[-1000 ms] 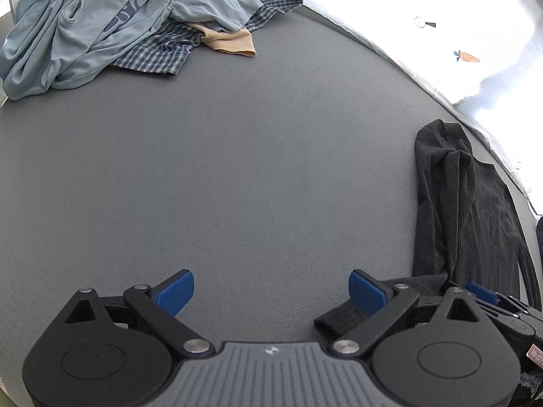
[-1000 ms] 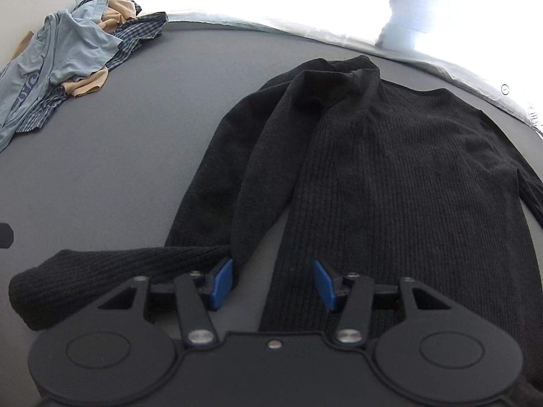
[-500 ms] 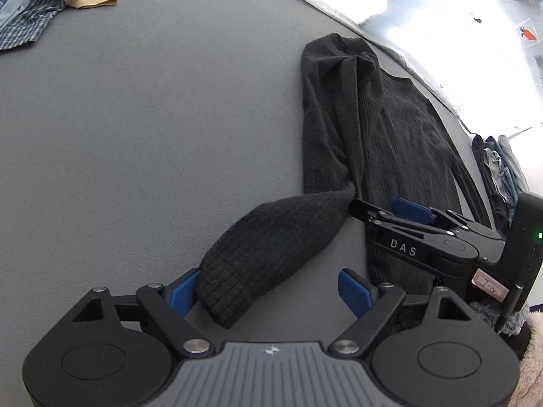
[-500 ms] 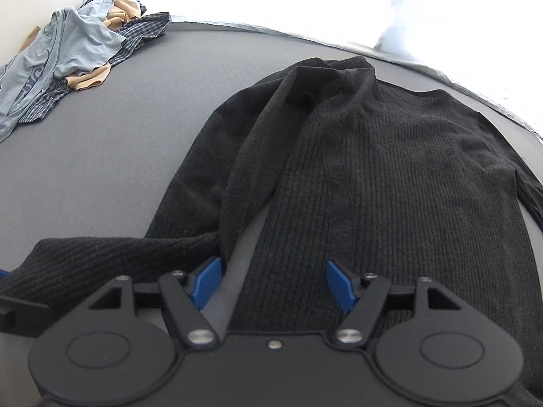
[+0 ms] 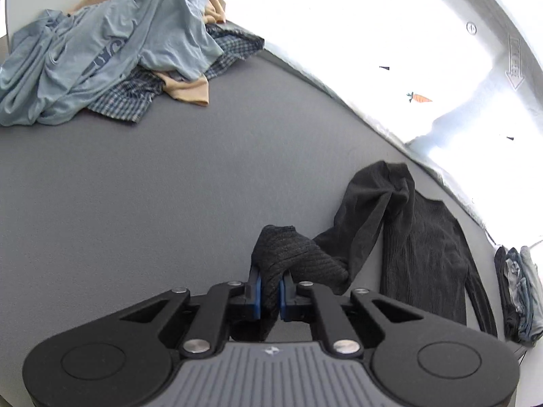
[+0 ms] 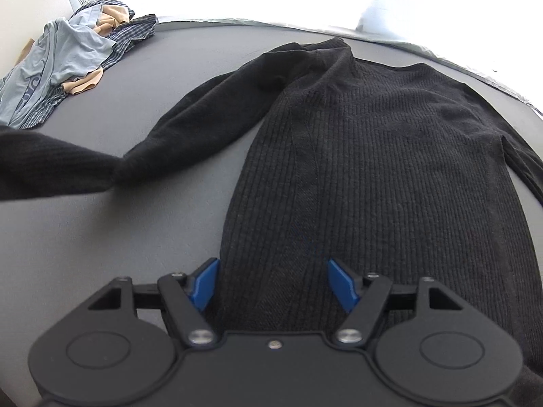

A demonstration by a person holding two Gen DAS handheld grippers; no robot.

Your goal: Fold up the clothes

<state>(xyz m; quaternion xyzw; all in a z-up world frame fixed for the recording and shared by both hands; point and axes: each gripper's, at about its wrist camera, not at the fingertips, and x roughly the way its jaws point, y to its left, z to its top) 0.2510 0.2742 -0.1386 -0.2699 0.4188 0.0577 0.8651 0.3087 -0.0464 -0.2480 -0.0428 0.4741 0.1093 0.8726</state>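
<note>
A black ribbed sweater [image 6: 390, 156] lies flat on the grey table [image 6: 101, 224], collar away from me. My left gripper [image 5: 270, 293] is shut on the cuff of its left sleeve [image 5: 288, 254] and holds it raised off the table. The sleeve [image 6: 190, 125] stretches out to the left in the right wrist view. My right gripper [image 6: 273, 286] is open, its blue pads either side of the sweater's lower left hem, just above the cloth.
A heap of unfolded clothes [image 5: 101, 54], light blue, plaid and tan, sits at the far left corner; it also shows in the right wrist view [image 6: 68, 64]. A folded stack [image 5: 519, 291] lies at the right edge. A white sheet [image 5: 407, 51] borders the table's far side.
My left gripper has closed on the sleeve cuff and lifted it, pulling the sleeve out leftward. My right gripper has opened wider over the hem.
</note>
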